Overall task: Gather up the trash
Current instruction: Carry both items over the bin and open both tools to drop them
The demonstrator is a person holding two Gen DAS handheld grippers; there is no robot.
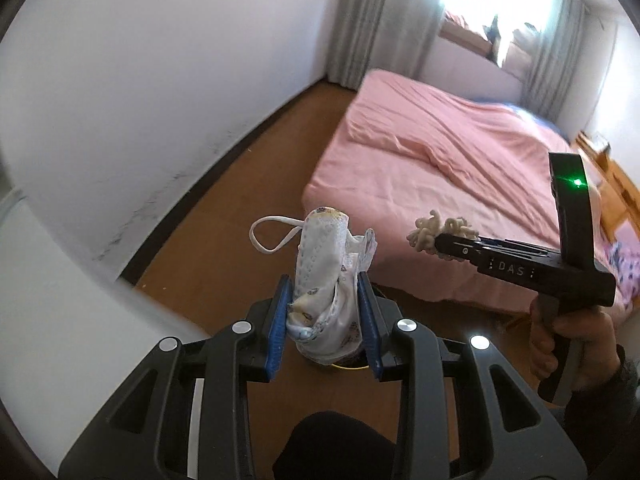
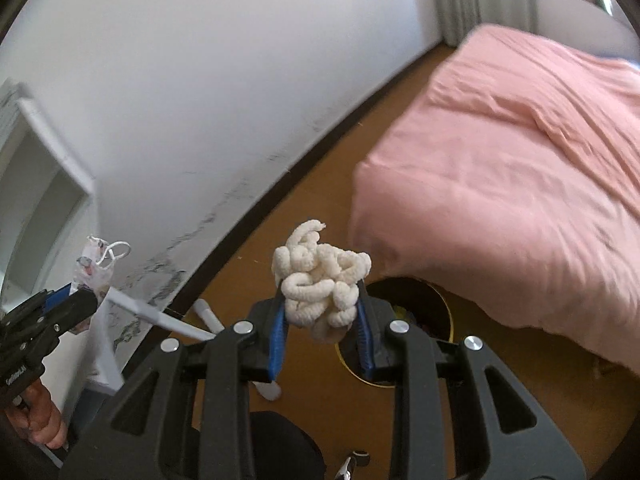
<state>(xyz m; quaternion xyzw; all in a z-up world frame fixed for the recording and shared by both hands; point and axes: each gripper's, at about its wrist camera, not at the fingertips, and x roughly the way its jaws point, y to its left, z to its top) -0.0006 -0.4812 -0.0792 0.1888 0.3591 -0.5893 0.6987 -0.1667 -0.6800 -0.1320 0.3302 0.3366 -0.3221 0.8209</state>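
My left gripper (image 1: 326,322) is shut on a crumpled white patterned face mask (image 1: 324,280) with a loose ear loop, held above the floor. My right gripper (image 2: 322,320) is shut on a cream clump of curly cord (image 2: 320,276). A round dark bin with a yellow rim (image 2: 436,308) sits on the floor just below and behind the right gripper's load. In the left wrist view the right gripper (image 1: 440,242) shows at right with the clump (image 1: 430,232). In the right wrist view the left gripper (image 2: 76,300) holds the mask (image 2: 96,268) at far left.
A bed with a pink cover (image 1: 440,168) fills the right. A white wall with a dark baseboard (image 1: 120,120) runs along the left over brown wood floor (image 1: 248,184). A white frame stand (image 2: 132,308) sits by the wall. Curtains and a window (image 1: 480,12) are at the far end.
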